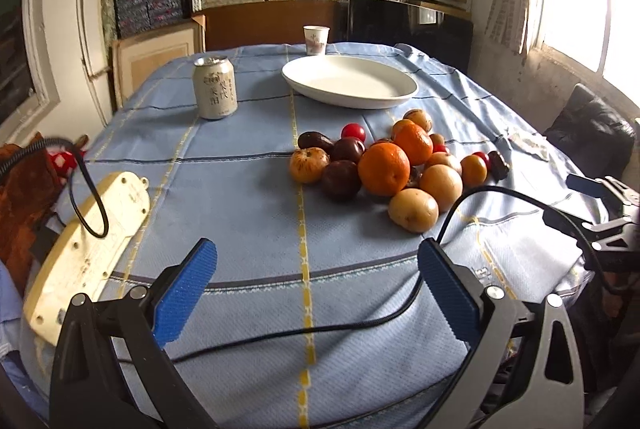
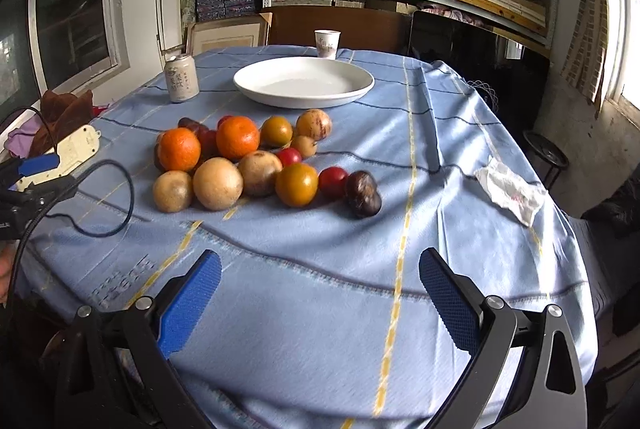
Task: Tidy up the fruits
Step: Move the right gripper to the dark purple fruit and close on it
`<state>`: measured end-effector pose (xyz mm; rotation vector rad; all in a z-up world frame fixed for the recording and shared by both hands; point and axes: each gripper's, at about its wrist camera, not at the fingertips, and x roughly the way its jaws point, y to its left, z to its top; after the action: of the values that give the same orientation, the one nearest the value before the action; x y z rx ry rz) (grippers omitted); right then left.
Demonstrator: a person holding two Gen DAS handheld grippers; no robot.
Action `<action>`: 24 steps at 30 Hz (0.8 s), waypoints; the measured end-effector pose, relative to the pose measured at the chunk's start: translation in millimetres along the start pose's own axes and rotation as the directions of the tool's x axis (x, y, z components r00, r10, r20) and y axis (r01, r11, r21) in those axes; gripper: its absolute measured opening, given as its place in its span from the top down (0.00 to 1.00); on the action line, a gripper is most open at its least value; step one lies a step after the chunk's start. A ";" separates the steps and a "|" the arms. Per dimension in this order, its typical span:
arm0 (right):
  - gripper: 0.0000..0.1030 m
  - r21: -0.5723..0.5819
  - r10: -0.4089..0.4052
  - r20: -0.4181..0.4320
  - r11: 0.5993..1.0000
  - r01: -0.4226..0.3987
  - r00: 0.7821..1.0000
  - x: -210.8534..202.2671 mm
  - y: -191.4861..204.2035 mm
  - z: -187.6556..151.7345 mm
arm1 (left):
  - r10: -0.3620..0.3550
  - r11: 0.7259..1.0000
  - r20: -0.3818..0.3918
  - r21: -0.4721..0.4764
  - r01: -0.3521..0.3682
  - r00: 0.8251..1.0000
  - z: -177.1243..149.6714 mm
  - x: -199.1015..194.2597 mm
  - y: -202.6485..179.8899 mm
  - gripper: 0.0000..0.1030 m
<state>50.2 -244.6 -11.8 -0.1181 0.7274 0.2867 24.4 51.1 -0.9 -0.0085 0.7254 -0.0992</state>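
Note:
A pile of several fruits lies on the blue tablecloth: oranges (image 1: 383, 169) (image 2: 179, 149), tan round fruits (image 1: 413, 209) (image 2: 217, 183), small red ones (image 1: 353, 131) (image 2: 332, 180) and dark purple ones (image 1: 340, 179) (image 2: 362, 193). An empty white oval plate (image 1: 350, 81) (image 2: 304, 83) stands behind the pile. My left gripper (image 1: 316, 281) is open and empty over the near table edge, in front of the pile. My right gripper (image 2: 320, 289) is open and empty, also short of the pile. Each gripper shows at the edge of the other's view.
A drink can (image 1: 215, 87) (image 2: 182, 77) stands left of the plate, a paper cup (image 1: 316, 39) (image 2: 327, 44) behind it. A power strip (image 1: 86, 249) (image 2: 68, 149) lies at the left edge with black cables (image 1: 360, 325). A crumpled tissue (image 2: 512, 195) lies right. Shelves stand behind.

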 end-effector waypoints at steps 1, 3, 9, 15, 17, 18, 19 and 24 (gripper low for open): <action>0.03 0.007 0.006 -0.005 1.000 -0.006 1.000 3.2 -3.4 2.5 | -0.018 1.000 -0.004 -0.013 0.018 1.000 2.8 3.0 4.3 0.04; 0.06 0.021 0.006 -0.018 1.000 -0.006 1.000 11.3 -10.8 7.5 | -0.039 0.999 -0.008 -0.028 0.039 0.999 7.1 8.4 8.6 0.04; 0.16 0.038 0.043 -0.104 0.999 -0.039 0.994 39.8 -28.0 19.5 | -0.076 0.997 0.007 -0.004 0.076 0.997 23.2 28.1 8.8 0.04; 0.16 0.020 0.104 -0.101 0.995 -0.103 0.989 56.7 -32.4 32.1 | -0.104 0.995 0.044 0.017 0.103 0.994 40.0 45.2 4.1 0.04; 0.16 0.013 0.137 -0.126 0.991 -0.137 0.982 62.8 -31.5 37.3 | -0.111 0.994 0.043 0.010 0.111 0.993 43.5 50.2 4.4 0.04; 0.16 -0.017 0.119 -0.140 0.992 -0.123 0.983 66.6 -29.1 40.2 | -0.104 0.995 0.043 0.005 0.104 0.994 44.8 52.9 4.5 0.04; 0.16 -0.047 0.105 -0.152 0.992 -0.113 0.983 69.0 -26.4 41.9 | -0.095 0.995 0.043 0.002 0.095 0.995 45.3 55.1 4.4 0.04; 0.16 -0.156 0.056 -0.177 0.984 -0.084 0.983 79.8 -24.1 49.7 | -0.043 0.998 -0.001 0.055 0.043 0.999 41.9 71.0 -2.4 0.04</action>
<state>145.8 -240.1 -28.3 -0.2760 0.8805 0.4073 104.8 41.0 -16.4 0.0288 0.7221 -0.1608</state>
